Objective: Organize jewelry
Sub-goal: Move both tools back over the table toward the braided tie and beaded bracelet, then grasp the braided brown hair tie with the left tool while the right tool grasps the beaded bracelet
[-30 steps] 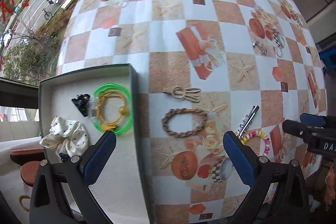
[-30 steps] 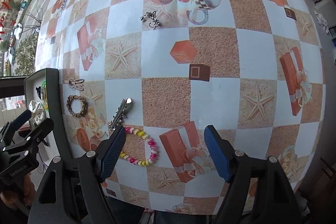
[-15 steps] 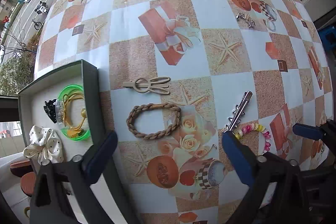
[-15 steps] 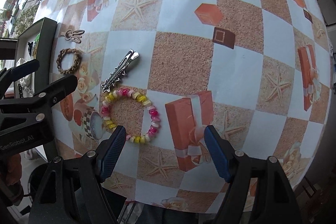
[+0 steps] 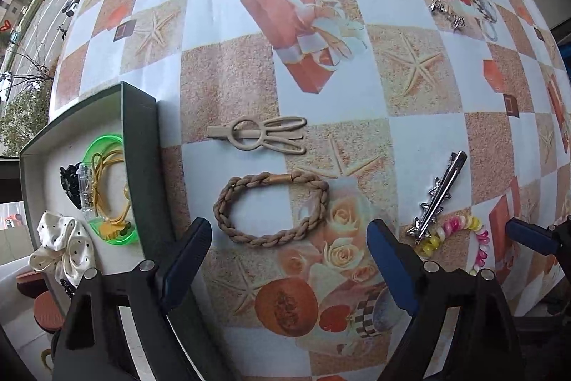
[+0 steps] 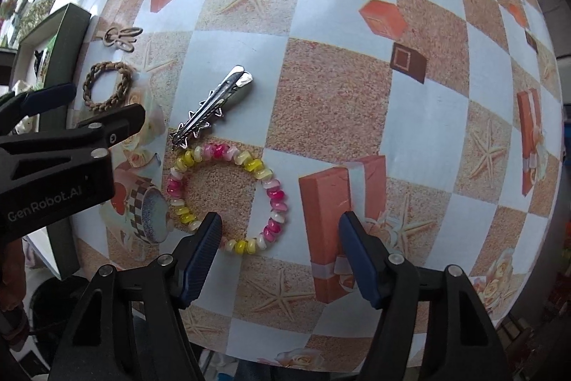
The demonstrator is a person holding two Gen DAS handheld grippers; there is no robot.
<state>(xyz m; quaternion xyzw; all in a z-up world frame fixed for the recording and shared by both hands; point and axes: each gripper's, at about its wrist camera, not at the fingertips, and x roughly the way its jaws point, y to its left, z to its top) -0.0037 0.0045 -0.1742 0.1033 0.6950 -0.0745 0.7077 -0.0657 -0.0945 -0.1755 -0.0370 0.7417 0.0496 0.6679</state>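
The braided band (image 5: 271,209) is framed just ahead between the spread, empty fingers of the left gripper (image 5: 289,238), long axis crosswise; the right gripper (image 6: 282,238), likewise open, straddles the bead bracelet (image 6: 228,195).

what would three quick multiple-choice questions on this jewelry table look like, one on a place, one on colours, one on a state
1. Where does the braided tan bracelet lie?
A. inside the box
B. on the tablecloth beside the box
C. on top of the silver hair clip

2. Which colours are the beads of the beaded bracelet?
A. pink, yellow and white
B. blue and green
C. black and gold

3. How stand the two grippers?
A. both shut on jewelry
B. left shut, right open
C. both open, holding nothing

Answers:
1. B: it lies flat on the tablecloth, right of the box wall.
2. A: pink, yellow and white beads alternate around the ring.
3. C: the left gripper and the right gripper show wide gaps with nothing between the fingers.
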